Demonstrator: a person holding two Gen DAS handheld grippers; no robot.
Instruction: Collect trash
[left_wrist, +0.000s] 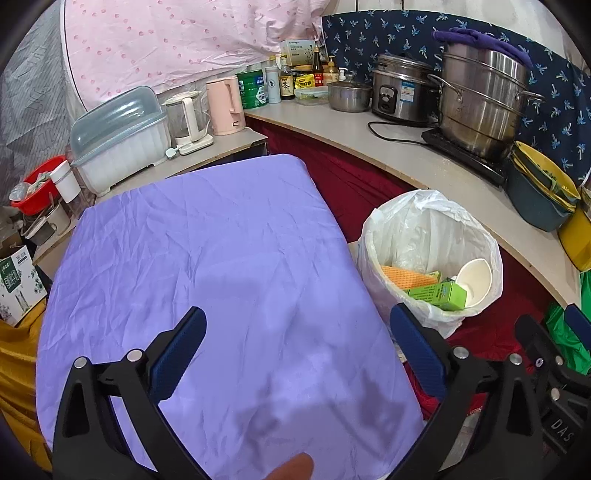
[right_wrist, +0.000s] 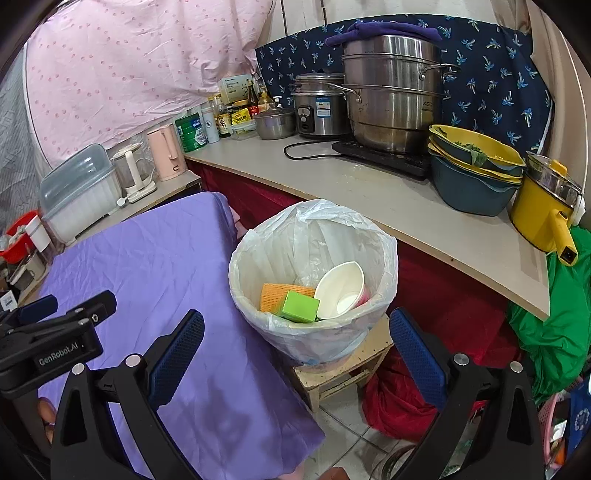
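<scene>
Both grippers, left and right, hang with jaws spread wide, grasping nothing; cup, box lie in the bin.

One lined bin stands at the centre of the right wrist frame, holding three bits of trash: one green carton, one orange sponge cloth and one white paper bowl. On the counter at upper right I count one steel steamer stack, one rice cooker, one small lidded pot and one yellow pot. At left sit two kettles, one clear and one pink.
</scene>
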